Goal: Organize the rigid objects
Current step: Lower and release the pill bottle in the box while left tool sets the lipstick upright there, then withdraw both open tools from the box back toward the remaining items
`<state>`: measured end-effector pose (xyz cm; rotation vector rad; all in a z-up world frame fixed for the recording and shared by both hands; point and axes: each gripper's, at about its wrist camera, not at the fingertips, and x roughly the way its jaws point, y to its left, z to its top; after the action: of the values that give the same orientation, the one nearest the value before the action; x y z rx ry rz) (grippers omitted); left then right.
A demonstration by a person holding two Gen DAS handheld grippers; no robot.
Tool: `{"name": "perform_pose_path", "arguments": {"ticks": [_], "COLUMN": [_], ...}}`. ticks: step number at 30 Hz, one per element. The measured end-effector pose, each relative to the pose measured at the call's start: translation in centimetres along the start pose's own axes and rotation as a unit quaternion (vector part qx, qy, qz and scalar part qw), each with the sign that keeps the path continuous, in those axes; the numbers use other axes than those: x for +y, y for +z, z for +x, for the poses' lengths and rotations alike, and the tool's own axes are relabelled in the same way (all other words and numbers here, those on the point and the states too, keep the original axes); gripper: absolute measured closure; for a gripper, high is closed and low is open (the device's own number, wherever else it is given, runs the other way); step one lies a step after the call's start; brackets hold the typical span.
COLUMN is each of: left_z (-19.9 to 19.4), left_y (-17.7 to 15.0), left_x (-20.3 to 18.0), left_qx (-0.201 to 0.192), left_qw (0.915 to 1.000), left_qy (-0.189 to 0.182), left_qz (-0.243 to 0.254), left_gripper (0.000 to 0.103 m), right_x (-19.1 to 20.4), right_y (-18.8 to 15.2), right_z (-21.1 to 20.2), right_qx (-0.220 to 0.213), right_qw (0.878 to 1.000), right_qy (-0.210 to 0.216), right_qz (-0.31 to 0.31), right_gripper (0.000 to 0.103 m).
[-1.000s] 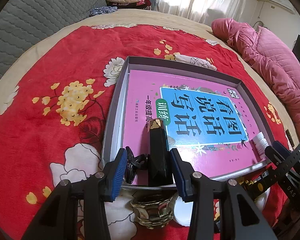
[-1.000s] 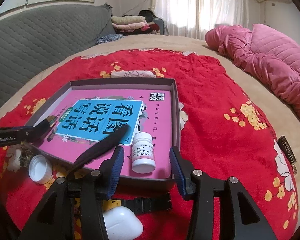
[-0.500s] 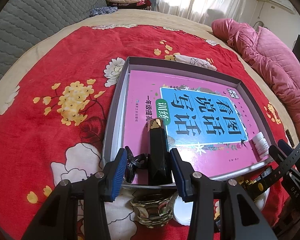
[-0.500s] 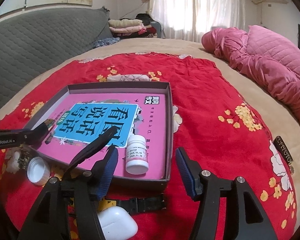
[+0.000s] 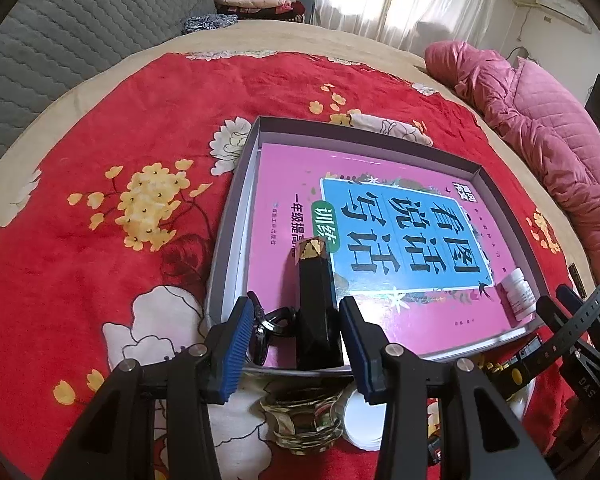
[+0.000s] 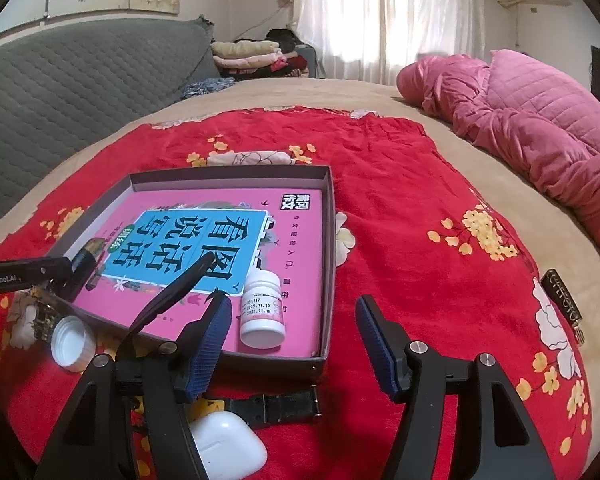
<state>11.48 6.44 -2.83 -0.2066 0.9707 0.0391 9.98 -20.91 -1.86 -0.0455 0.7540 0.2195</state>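
Left wrist view: I see my left gripper (image 5: pixel 296 334) with its jaws spread around a black faceted bar (image 5: pixel 316 312), which lies in the near corner of the grey tray (image 5: pixel 236 216); neither pad presses it.
Beside the bar: black sunglasses (image 5: pixel 266 330) lie in the tray next to the left pad.
Below the jaws: a glass jar (image 5: pixel 304 426) and a white lid (image 5: pixel 364 420) sit on the red blanket (image 5: pixel 100 160), outside the tray.
Tray contents: a pink book (image 5: pixel 380 220) covers the floor; a white pill bottle (image 6: pixel 262 308) lies on it near the right wall.
Right wrist view: my right gripper (image 6: pixel 294 342) has backed away from the pill bottle over the last second, and its jaws now stand wider, holding nothing.
Meaning: I judge the bottle and bar delivered.
Still outside: a white earbud case (image 6: pixel 228 444), a black watch (image 6: pixel 276 404) and a dark bar (image 6: pixel 562 304) at far right.
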Motion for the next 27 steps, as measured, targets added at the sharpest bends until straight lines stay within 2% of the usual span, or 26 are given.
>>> {"name": "perform_pose_path", "arguments": {"ticks": [16,20,27], "left_z": [-0.3,-0.3,-0.7], "left_y": [0.3,0.3,0.4], "left_x": [0.7,0.5,0.2], "left_qx": [-0.008,-0.010,-0.015], "left_qw": [0.9999,0.9999,0.9999], "left_qy": [0.006,0.005,0.001], "left_qz": [-0.008,-0.005,-0.003], "left_gripper": [0.058,0.058,0.058], "right_x": [-0.4,-0.9,-1.0], "right_y": [0.1,0.1,0.0], "right_z": [-0.6,-0.9,-1.2], "right_qx": [-0.009,-0.015,-0.017], "right_qw": [1.000,1.000,1.000], "right_qy": [-0.006,-0.010,-0.018], "right_qz": [0.002,0.007,0.010], "right_gripper": [0.035,0.029,0.029]}}
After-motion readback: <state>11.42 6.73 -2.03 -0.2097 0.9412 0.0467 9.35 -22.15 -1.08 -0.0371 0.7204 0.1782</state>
